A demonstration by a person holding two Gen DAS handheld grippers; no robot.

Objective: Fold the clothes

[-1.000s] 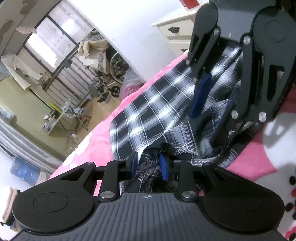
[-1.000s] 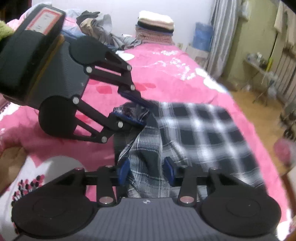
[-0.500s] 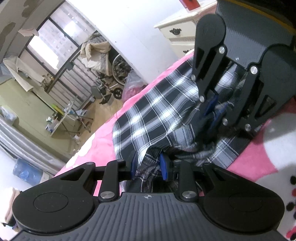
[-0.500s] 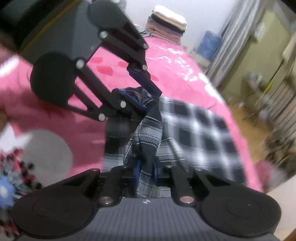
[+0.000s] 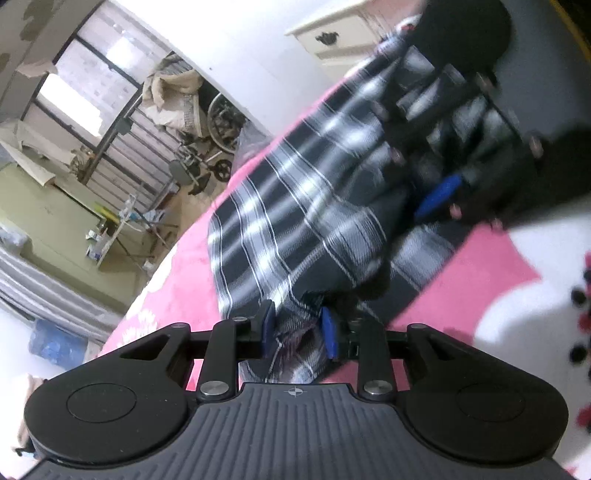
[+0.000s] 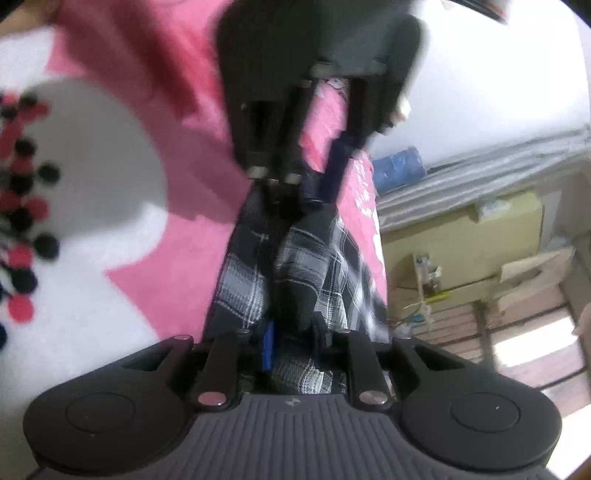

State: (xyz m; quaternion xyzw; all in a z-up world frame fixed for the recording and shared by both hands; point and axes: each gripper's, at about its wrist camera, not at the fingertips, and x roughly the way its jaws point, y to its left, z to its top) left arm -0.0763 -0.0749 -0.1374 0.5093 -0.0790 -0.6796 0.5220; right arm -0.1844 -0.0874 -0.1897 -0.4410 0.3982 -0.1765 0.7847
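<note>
plaid shirt (image 5: 295,206) edges pinched in left claw (image 5: 298,330) and opening right claw (image 6: 293,345), pink bedspread (image 5: 461,280) around.

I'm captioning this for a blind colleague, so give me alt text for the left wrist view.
The left tool, its jaws opening, has a bunched fold of black-and-white plaid garment between its blue pads, over a pink bedspread. The blurred right tool meets the same cloth further along, with a white dresser behind.

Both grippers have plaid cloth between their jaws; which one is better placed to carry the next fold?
Probably left: the left gripper pinches the plaid shirt, while the right gripper is blurred and its jaws are opening around the cloth between them.
</note>
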